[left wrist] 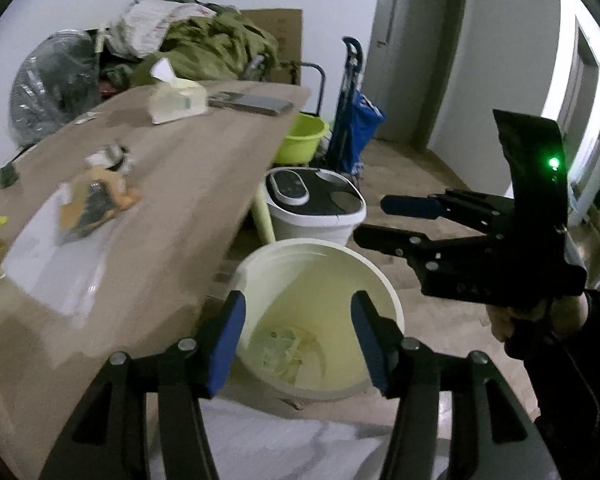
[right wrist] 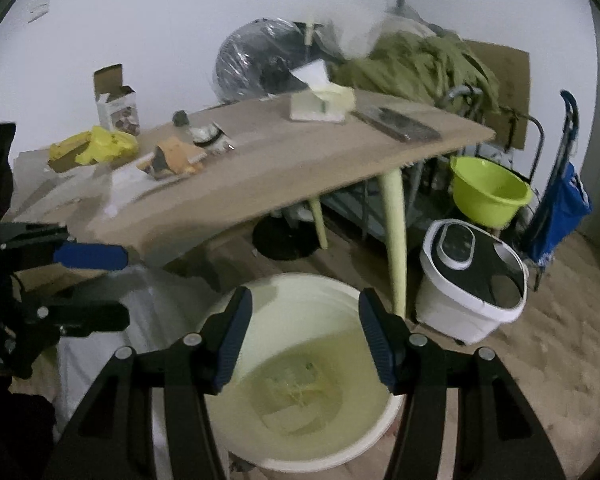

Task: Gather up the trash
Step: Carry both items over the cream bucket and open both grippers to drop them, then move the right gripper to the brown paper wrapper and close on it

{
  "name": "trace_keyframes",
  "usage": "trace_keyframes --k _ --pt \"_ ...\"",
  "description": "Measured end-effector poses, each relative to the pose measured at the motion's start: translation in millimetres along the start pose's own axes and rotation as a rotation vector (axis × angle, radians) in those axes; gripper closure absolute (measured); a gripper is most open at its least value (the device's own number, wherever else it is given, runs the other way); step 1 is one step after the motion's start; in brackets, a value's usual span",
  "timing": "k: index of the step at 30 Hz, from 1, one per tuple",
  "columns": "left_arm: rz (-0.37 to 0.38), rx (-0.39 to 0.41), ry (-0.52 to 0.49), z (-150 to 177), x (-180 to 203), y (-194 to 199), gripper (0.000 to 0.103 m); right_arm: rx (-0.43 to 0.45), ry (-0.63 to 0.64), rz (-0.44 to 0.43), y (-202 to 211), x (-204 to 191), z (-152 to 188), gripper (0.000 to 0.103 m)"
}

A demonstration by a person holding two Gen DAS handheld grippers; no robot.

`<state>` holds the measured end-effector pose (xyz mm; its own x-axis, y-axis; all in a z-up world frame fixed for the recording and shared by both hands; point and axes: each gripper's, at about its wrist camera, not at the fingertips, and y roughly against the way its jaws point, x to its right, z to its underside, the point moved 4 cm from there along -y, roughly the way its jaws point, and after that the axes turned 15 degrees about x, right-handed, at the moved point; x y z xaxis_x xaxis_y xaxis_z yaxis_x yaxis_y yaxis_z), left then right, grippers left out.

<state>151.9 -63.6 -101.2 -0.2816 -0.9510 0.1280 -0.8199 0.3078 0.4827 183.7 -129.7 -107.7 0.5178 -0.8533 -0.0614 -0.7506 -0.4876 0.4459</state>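
Observation:
A cream trash bucket (left wrist: 260, 264) stands on the floor beside the wooden table (left wrist: 188, 184); it also shows in the right wrist view (right wrist: 300, 292), with scraps at its bottom. My left gripper (left wrist: 298, 336) is open and empty above the bucket. My right gripper (right wrist: 306, 344) is open and empty above it too, and shows in the left wrist view (left wrist: 374, 222). An orange wrapper (left wrist: 96, 200) and a crumpled white piece (left wrist: 110, 156) lie on the table. A yellow bag (right wrist: 100, 146) lies at the table's far left.
A tissue box (right wrist: 320, 104), a flat dark device (right wrist: 400, 124) and a small open carton (right wrist: 116, 108) are on the table. A white lidded bin (right wrist: 468, 292), a green basin (right wrist: 488, 192) and a blue trolley (right wrist: 560, 208) stand on the floor to the right.

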Motion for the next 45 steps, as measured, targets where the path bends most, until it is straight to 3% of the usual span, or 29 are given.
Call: trace_keyframes --k 14,34,37,45 --pt "-0.158 0.118 0.117 0.5 -66.9 66.0 0.046 0.051 0.1 -0.133 -26.6 -69.2 -45.5 0.05" --pt "-0.407 0.168 0.269 18.5 -140.3 131.4 0.044 0.058 0.161 -0.3 -82.1 -139.3 -71.3 0.05" --pt "-0.442 0.165 0.297 23.4 -150.4 139.6 0.044 0.061 0.162 -0.311 -90.7 -144.1 -74.1 0.029" --pt "-0.498 0.158 0.321 28.4 -169.1 153.3 0.044 0.029 0.123 -0.294 -123.4 -150.7 -83.5 0.028"
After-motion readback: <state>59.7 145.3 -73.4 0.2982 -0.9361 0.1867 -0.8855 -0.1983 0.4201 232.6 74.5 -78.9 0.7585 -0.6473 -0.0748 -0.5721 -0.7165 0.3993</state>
